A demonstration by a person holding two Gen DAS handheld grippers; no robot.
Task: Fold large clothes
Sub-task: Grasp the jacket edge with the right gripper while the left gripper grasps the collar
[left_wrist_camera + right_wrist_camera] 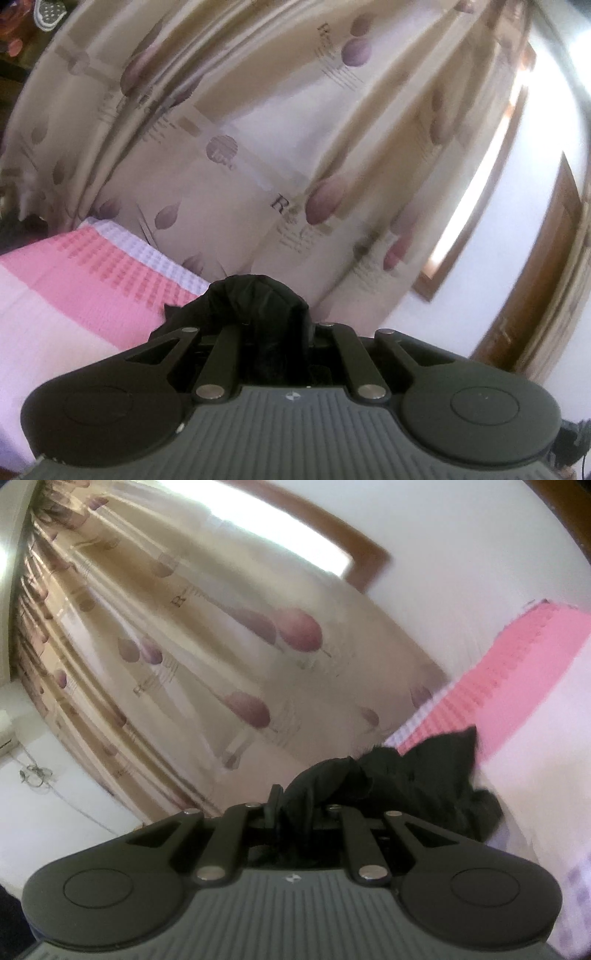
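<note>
A black garment (258, 302) is bunched between the jaws of my left gripper (264, 325), which is shut on it and raised above the bed. In the right wrist view the same black garment (424, 775) is pinched in my right gripper (299, 808), and its cloth trails to the right over the bed. The fingertips of both grippers are hidden by the cloth. Both views tilt up towards the curtain and are blurred.
A pink and white checked bedspread (74, 280) covers the bed, also in the right wrist view (517, 686). A beige curtain with purple tulips (258, 147) hangs behind it. A wood-framed window (314, 528) and a wooden door frame (535, 277) are on the white wall.
</note>
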